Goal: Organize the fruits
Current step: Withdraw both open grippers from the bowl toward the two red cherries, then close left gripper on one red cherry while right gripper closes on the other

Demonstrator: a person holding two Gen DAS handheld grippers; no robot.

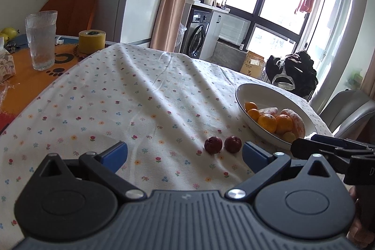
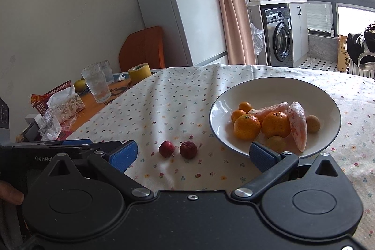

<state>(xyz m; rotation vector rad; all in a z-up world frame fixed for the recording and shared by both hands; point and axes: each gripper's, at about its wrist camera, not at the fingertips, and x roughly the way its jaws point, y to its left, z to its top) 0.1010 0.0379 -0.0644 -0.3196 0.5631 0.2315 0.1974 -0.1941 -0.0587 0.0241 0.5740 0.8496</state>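
Observation:
Two small dark red fruits lie side by side on the flowered tablecloth, the left red fruit (image 1: 213, 144) (image 2: 166, 148) and the right red fruit (image 1: 233, 144) (image 2: 188, 149). A white bowl (image 1: 243, 90) (image 2: 269, 88) to their right holds oranges (image 2: 246, 127), two carrots (image 2: 297, 125) and small yellowish fruits. My left gripper (image 1: 185, 155) is open and empty, low over the cloth just in front of the red fruits. My right gripper (image 2: 194, 156) is open and empty too, its right finger (image 2: 264, 156) at the bowl's near rim.
At the far left stand drinking glasses (image 1: 42, 39) (image 2: 96, 82), a yellow tape roll (image 1: 91, 41) (image 2: 139, 72), a tissue pack (image 2: 68, 104) and a red basket (image 2: 55, 91). A grey chair (image 1: 346, 111) sits past the table's right edge.

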